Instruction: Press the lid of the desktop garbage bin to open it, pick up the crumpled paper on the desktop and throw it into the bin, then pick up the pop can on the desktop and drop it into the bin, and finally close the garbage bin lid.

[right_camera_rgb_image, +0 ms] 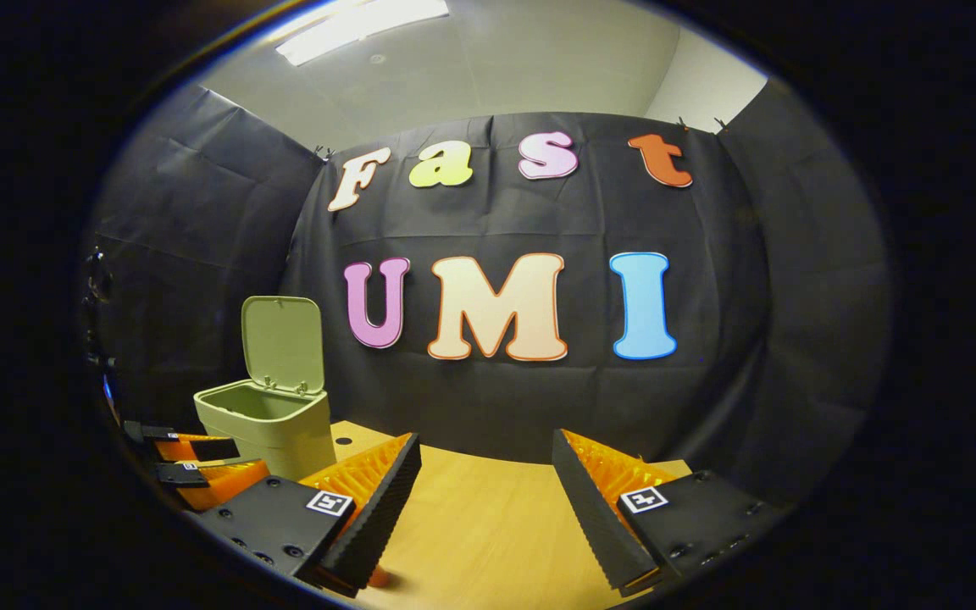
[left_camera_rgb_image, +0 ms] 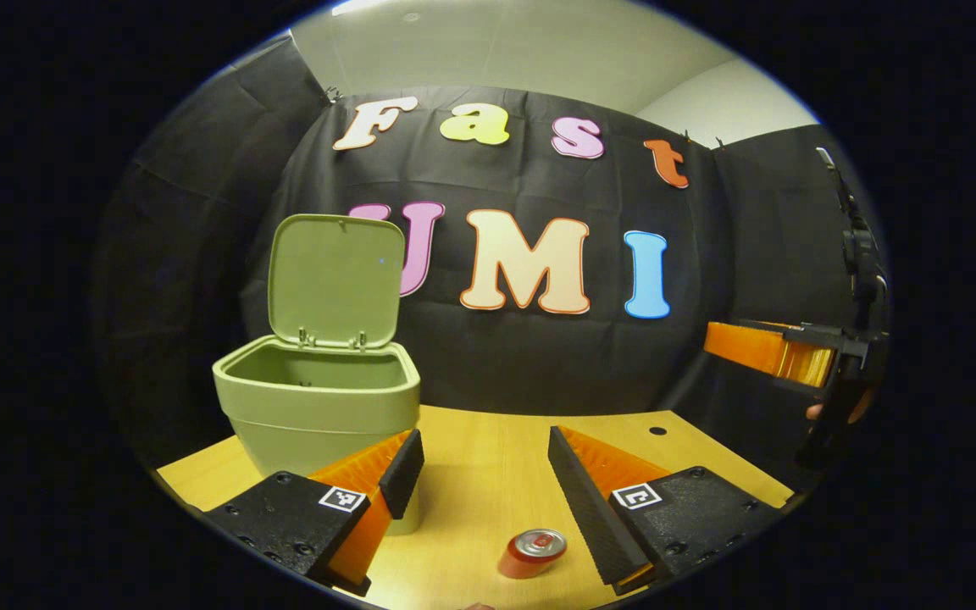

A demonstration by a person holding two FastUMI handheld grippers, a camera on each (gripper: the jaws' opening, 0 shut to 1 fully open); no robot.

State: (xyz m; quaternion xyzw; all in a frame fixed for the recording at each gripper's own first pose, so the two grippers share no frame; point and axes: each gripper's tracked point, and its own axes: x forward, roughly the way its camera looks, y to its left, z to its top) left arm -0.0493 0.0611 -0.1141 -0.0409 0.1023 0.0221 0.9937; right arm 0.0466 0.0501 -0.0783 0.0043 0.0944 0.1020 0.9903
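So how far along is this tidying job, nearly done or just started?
Partway. The bin stands with its lid up, so the opening step looks done. No crumpled paper lies on the table where I can see, so it may already be inside. The pop can lies on the table by the open left gripper. Binning it and closing the lid remain.

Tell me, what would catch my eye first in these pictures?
Probably the green bin at the left of the wooden table, its lid standing wide open. Next, a red pop can lying on its side on the table, right between the spread fingers of the left claw. In the right gripper view, the right claw is open too, holding nothing.
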